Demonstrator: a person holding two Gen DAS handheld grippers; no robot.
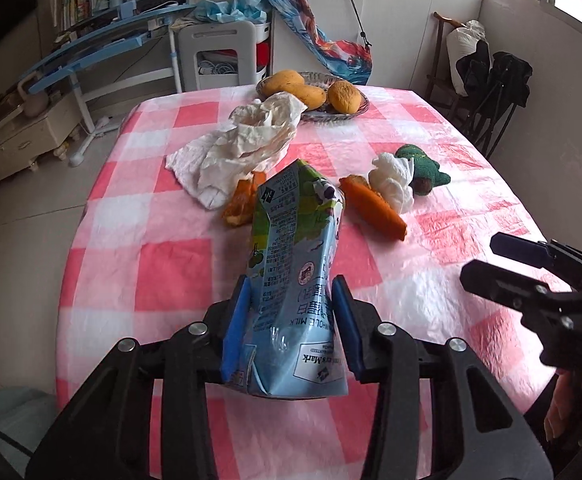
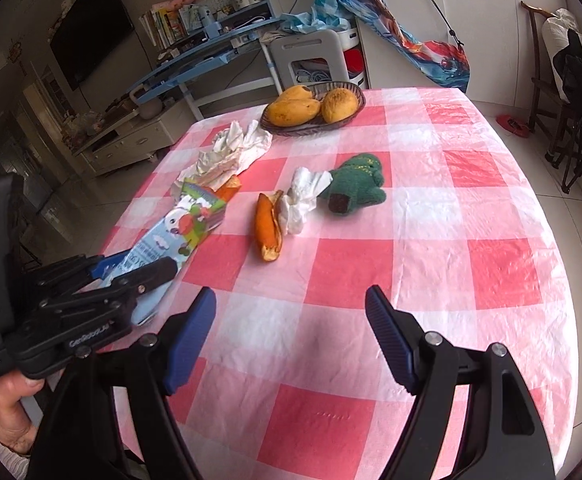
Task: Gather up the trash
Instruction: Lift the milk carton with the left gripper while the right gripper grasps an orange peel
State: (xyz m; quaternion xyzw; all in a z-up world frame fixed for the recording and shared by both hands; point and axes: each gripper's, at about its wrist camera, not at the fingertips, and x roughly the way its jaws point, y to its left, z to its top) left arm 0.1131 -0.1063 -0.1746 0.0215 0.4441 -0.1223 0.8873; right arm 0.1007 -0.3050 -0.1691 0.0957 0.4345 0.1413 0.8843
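Home living room: television (image 2: 91, 28), bookshelf (image 2: 171, 24), dining table (image 2: 471, 200).

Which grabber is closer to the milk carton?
Left. The left gripper has the milk carton between its fingers, pads against its sides. The right gripper hangs open over bare tablecloth, off to the carton's side.

The crushed milk carton (image 1: 295, 264) reads "WHOLE MILK" and "Mark", upside down, and the left gripper (image 2: 143, 268) body reads "GenRobot.AI".

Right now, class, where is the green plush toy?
In the right wrist view the green plush toy lies mid-table, touching the crumpled white tissue on its left.
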